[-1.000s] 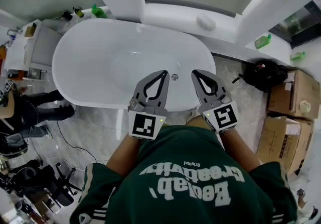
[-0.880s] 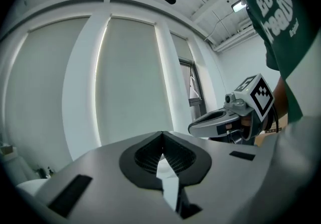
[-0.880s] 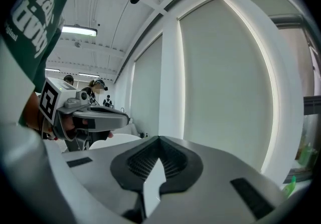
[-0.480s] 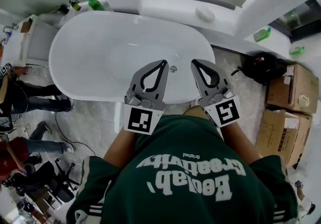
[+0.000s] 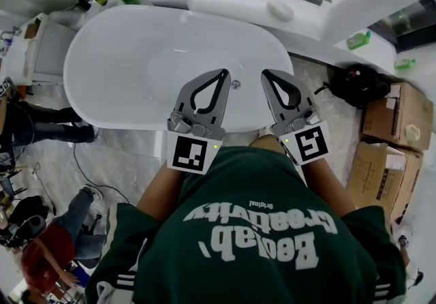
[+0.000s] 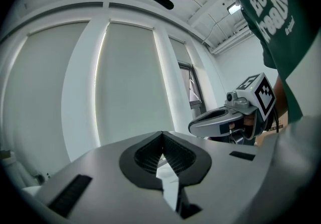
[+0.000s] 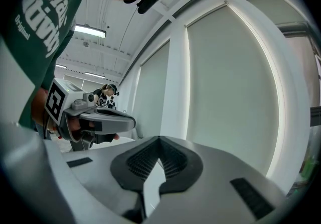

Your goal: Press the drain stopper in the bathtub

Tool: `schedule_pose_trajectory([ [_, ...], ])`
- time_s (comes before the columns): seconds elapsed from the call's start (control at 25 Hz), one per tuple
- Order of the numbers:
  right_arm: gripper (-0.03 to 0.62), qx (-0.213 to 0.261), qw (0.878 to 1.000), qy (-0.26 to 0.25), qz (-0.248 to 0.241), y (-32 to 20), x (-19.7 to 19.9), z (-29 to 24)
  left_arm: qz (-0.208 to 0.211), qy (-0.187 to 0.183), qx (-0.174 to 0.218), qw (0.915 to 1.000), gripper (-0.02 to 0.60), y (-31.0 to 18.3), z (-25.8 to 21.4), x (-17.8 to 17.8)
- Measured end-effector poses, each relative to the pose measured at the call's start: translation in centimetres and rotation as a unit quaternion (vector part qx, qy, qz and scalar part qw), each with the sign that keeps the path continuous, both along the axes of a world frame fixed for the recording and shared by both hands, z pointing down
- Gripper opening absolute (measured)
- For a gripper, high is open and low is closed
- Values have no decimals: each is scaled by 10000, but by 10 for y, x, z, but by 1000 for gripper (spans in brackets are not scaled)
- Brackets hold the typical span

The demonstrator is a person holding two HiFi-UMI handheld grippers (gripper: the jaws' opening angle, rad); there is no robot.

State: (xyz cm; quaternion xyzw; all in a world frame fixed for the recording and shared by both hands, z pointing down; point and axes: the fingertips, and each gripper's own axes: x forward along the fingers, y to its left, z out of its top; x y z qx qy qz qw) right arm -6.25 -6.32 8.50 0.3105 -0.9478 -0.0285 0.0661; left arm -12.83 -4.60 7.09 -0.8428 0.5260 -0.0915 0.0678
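The white oval bathtub [image 5: 88, 50] fills the upper half of the head view, lying from 9 to 3 o'clock under the window ledge. Over the last second it has slid a little toward 12 o'clock in the frame, and the two grippers have gone with it. The person seems to have leaned or stepped in rather than reached out. Bystanders at 8 o'clock have shifted too, but that has no bearing on the job.

The left gripper [image 5: 223, 72] and right gripper [image 5: 265, 73] sit side by side over the near rim, tips pointing to 12 o'clock. Each has its jaws drawn together, pads meeting at the tip with nothing between them, as they were a second ago. Their own views look out at the window blinds, not down into the tub, so both are held about level.

The drain stopper [image 5: 236, 83] is a small round metal disc on the tub floor, near the near wall. It shows in the gap between the two grippers, at 4 o'clock of the left tip and just short of it. The tips have crept slightly past it — yet neither touches it.

In my judgement the press has not begun. One closed tip must next tilt down onto the disc.
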Motion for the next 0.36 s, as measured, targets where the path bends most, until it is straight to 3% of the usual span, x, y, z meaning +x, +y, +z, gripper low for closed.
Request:
schedule_pose_trajectory([
  [0.36, 14, 31, 10000, 27, -28, -3, 1, 3, 31, -81, 87, 9999, 9, -6, -1, 4],
])
